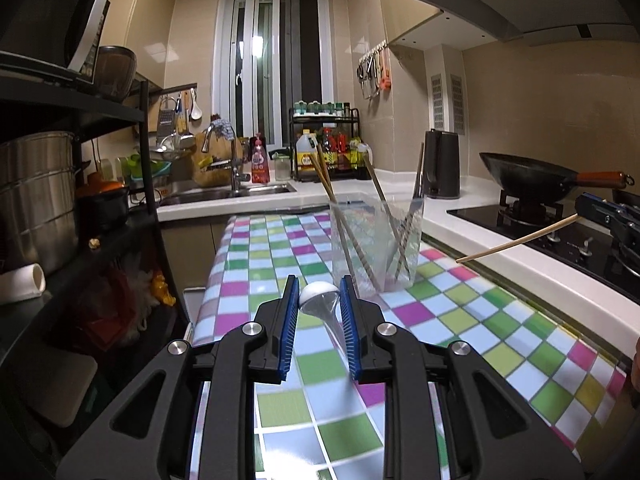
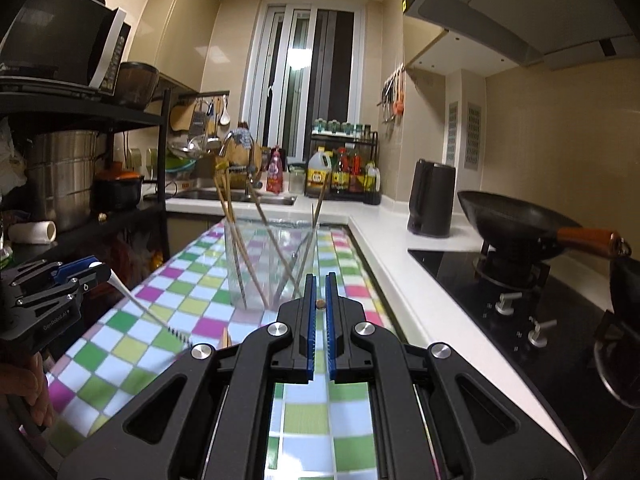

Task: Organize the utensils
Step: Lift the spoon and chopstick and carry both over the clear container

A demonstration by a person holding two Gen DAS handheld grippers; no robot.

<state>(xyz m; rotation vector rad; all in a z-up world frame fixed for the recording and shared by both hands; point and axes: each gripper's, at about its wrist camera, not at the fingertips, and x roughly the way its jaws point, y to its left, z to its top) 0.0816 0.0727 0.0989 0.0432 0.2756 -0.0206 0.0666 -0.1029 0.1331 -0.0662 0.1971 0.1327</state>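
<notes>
The left gripper (image 1: pixel 319 300) is clamped on the white handle end of a small bottle brush (image 1: pixel 319 295), its blue pads (image 1: pixel 289 320) pressing the rounded knob from both sides. Seen from the right wrist camera, the brush (image 2: pixel 146 306) slants down from that gripper (image 2: pixel 94 267) over the checked tablecloth (image 2: pixel 180 300), its bristled tip low near the cloth.

The right gripper (image 2: pixel 319 305) has its jaws nearly together, pinching the end of a single wooden chopstick (image 2: pixel 319 303) that shows only as a small round tip between the pads. From the left wrist camera, that chopstick (image 1: pixel 516 242) sticks out sideways from the right gripper (image 1: pixel 580 216), held above the table's edge beside the gas stove (image 1: pixel 560 228).

A clear plastic cup (image 1: pixel 376 240) stands on the tablecloth just ahead of both grippers, holding several chopsticks (image 1: pixel 326 178) that lean against its rim. A black wok (image 2: pixel 512 220) sits on the stove.
</notes>
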